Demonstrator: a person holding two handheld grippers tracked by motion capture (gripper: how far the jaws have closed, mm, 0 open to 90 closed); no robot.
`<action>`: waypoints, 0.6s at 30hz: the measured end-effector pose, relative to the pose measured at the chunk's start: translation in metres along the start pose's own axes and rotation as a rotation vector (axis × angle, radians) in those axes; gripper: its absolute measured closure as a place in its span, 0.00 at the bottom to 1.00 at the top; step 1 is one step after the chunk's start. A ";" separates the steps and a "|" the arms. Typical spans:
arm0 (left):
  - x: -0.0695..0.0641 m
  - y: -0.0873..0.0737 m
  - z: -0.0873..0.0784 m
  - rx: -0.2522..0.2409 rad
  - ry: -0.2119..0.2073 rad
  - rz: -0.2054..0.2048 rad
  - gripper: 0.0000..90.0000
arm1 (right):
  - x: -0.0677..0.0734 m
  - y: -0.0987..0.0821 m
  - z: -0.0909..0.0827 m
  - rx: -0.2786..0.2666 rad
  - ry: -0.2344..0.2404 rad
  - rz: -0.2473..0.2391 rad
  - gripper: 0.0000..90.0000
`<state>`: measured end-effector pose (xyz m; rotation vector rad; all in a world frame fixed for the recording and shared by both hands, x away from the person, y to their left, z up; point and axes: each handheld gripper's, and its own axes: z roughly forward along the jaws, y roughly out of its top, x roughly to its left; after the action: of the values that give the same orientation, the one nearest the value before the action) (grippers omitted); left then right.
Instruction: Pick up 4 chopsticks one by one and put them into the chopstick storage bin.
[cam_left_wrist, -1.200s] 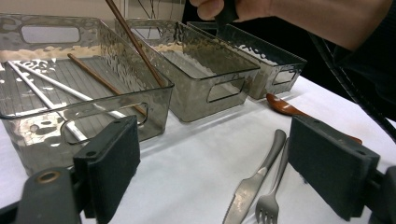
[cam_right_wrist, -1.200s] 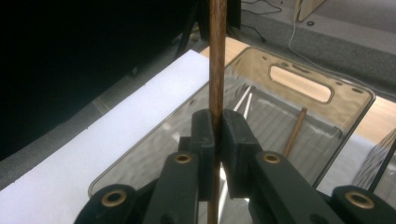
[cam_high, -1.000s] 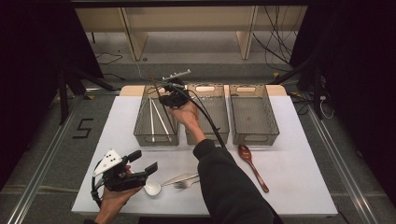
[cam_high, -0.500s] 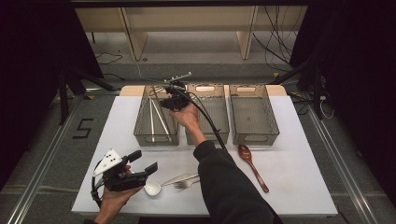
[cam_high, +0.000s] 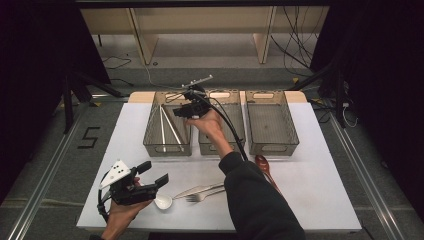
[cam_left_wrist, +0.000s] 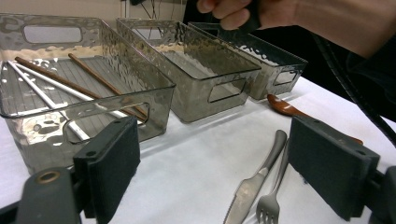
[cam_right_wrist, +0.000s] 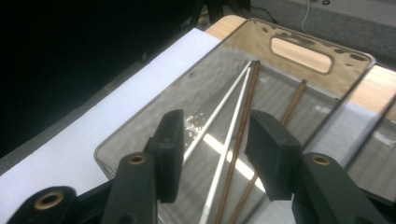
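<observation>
White table (cam_high: 320, 200), three smoked bins. My right gripper (cam_right_wrist: 212, 154) hangs over the left bin (cam_high: 150, 137), jaws just been opening, nothing between them, and the chopsticks (cam_right_wrist: 233, 140) lie inside. I'd back straight up before swinging away. Left gripper (cam_left_wrist: 210, 177) sits open near the fork (cam_left_wrist: 271, 200).

4 chopsticks (cam_right_wrist: 233, 135), 2 white, 2 brown, lie in the left bin (cam_high: 150, 135).

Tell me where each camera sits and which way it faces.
High view: above the table's near edge, looking forward and down; both forearms enter from below.
Left gripper view: low over the table, facing three bins; open left tongs at the bottom.
Right gripper view: above the left bin, looking down between the right tongs.
Shared: chopsticks.
</observation>
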<state>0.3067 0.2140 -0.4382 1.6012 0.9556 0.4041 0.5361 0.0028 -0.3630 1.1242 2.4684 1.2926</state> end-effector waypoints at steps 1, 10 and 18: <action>0.000 0.000 0.000 0.002 0.000 0.001 0.18 | -0.001 -0.001 -0.003 -0.003 -0.001 -0.002 0.62; 0.000 0.000 0.000 0.003 0.003 0.000 0.18 | -0.009 -0.013 -0.025 -0.002 0.016 -0.036 0.56; 0.000 0.000 0.000 0.003 0.004 -0.002 0.19 | -0.006 -0.022 -0.046 -0.007 0.033 -0.083 0.50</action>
<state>0.3069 0.2142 -0.4386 1.6022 0.9609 0.4048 0.5085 -0.0395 -0.3519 0.9959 2.5034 1.3052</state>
